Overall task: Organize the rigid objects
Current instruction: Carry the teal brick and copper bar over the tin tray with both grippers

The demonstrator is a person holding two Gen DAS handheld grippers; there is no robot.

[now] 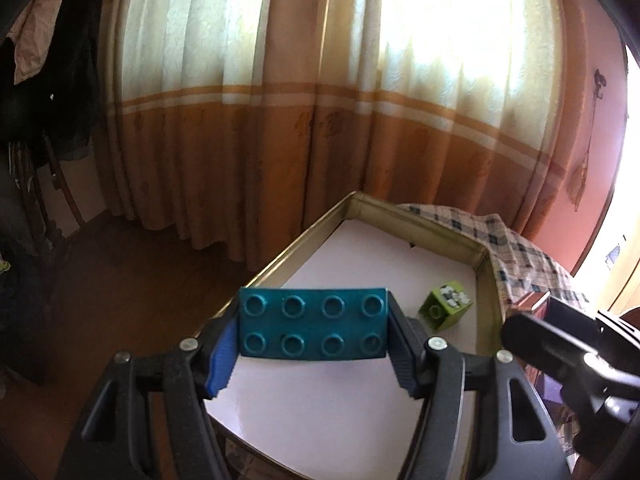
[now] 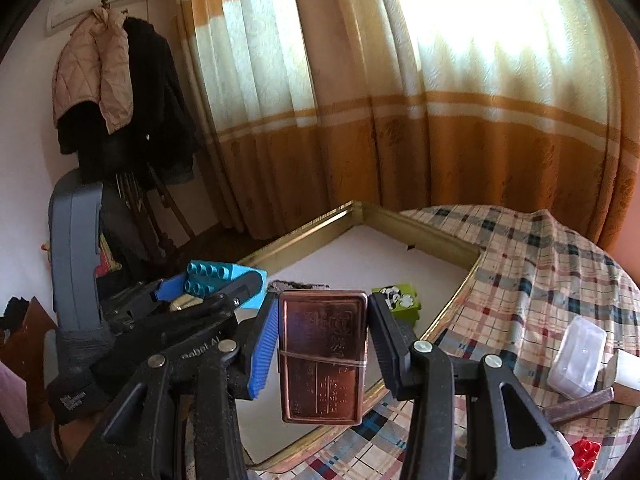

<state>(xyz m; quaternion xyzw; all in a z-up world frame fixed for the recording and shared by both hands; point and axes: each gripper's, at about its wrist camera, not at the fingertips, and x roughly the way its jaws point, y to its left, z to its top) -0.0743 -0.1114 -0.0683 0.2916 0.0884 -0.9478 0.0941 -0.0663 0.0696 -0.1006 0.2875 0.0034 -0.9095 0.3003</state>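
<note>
Gripping a teal eight-stud brick (image 1: 313, 323) at centre frame, the left gripper (image 1: 312, 342) hangs over the gold-rimmed tray (image 1: 486, 280). Only the right wrist view shows the right gripper (image 2: 322, 354) clamping a copper lighter (image 2: 322, 354), with a clear plastic box (image 2: 576, 356) lower right.

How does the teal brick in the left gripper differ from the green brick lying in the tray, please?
The teal brick is a long, flat eight-stud piece; the green brick is a small, chunky block. The teal one is held up by the left gripper; the green one lies tipped on the tray. Both are studded toy bricks.
</note>
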